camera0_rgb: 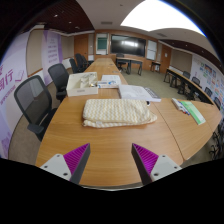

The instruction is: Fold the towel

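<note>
A cream, ribbed towel (pixel 118 112) lies folded into a long flat bundle on the wooden table (pixel 100 150), well beyond my fingers. My gripper (pixel 111 160) hovers above the table's near edge and is open, its two magenta pads (pixel 76 157) set wide apart with only bare tabletop between them. Nothing is held.
A white sheet of paper (pixel 137 93) lies beyond the towel. A green-and-white object (pixel 191 111) rests on the table to the right. Black office chairs (pixel 35 100) stand along the left side. More tables and chairs run toward a dark screen (pixel 126 44) on the far wall.
</note>
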Demonstrator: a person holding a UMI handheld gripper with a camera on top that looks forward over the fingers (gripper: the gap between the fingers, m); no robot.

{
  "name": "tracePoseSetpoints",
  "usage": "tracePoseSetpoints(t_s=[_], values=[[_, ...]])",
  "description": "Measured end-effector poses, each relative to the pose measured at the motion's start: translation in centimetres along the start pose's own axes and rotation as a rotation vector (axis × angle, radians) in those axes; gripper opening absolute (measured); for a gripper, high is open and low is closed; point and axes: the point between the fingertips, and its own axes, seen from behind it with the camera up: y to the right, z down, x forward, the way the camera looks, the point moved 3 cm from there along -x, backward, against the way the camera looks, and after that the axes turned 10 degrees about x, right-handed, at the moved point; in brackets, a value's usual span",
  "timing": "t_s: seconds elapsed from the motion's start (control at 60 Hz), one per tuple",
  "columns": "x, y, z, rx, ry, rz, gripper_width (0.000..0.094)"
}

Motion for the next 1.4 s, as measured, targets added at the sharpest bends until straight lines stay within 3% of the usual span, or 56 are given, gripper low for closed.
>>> tracePoseSetpoints(t_s=[0.183, 0.483, 0.567, 0.65, 0.7, 0.733, 0.95, 1.117, 1.267, 1.4], values=[[9.9, -8.1, -5.2, -0.019, 0.022, -0.088, 0.0851], [23.0, -12.0, -7.9, -0.087, -0.042, -0.046, 0.0815], [24.5, -11.9, -7.4, -0.106, -0.063, -0.031, 0.0684], [24.9, -12.1, -7.7, -0.129, -0.04, -0.041, 0.0464], [25.0, -11.9, -7.7, -0.152, -0.038, -0.046, 0.0267], [25.2, -11.0, -7.9, -0.168, -0.035, -0.012, 0.0083], [24.3, -12.2, -7.8, -0.155, -0.085, -0.051, 0.0028], [18.6, -18.5, -8.4, -0.059, -0.112, -0.267, 0.0027], [12.7, -21.8, -13.5, 0.086, -0.085, -0.478, 0.0034], [14.4, -17.8, -17.0, 0.107, -0.035, -0.449, 0.0038]])
